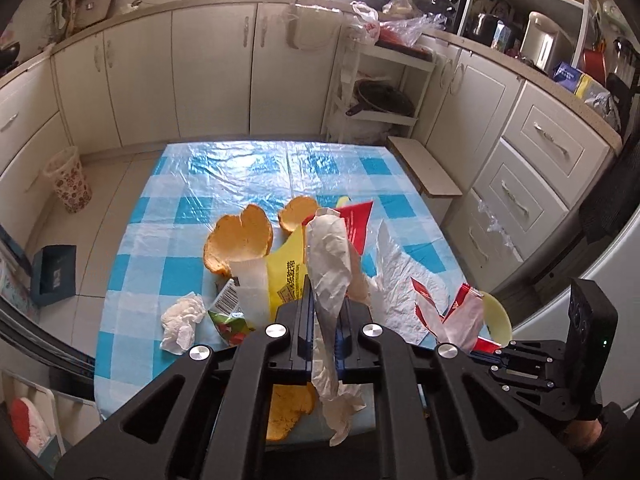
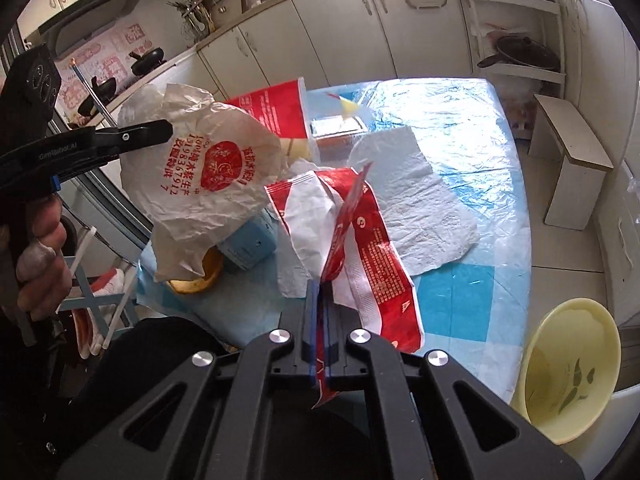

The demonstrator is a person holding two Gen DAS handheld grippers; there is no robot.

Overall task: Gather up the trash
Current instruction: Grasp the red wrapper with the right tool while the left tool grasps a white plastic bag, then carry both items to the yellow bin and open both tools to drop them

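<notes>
Left gripper point(image 1: 326, 308) clamps the white paper bag point(image 1: 330, 252) and right gripper point(image 2: 319, 300) clamps the red wrapper point(image 2: 360, 236), both lifted above the table point(image 1: 240, 176); pickup done, next needs carrying to the bin point(image 1: 68, 184).

Left hand-held gripper point(image 1: 326, 300) clamped on crumpled white paper bag point(image 1: 330, 252) — above checkered tablecloth point(image 1: 224, 184).
</notes>
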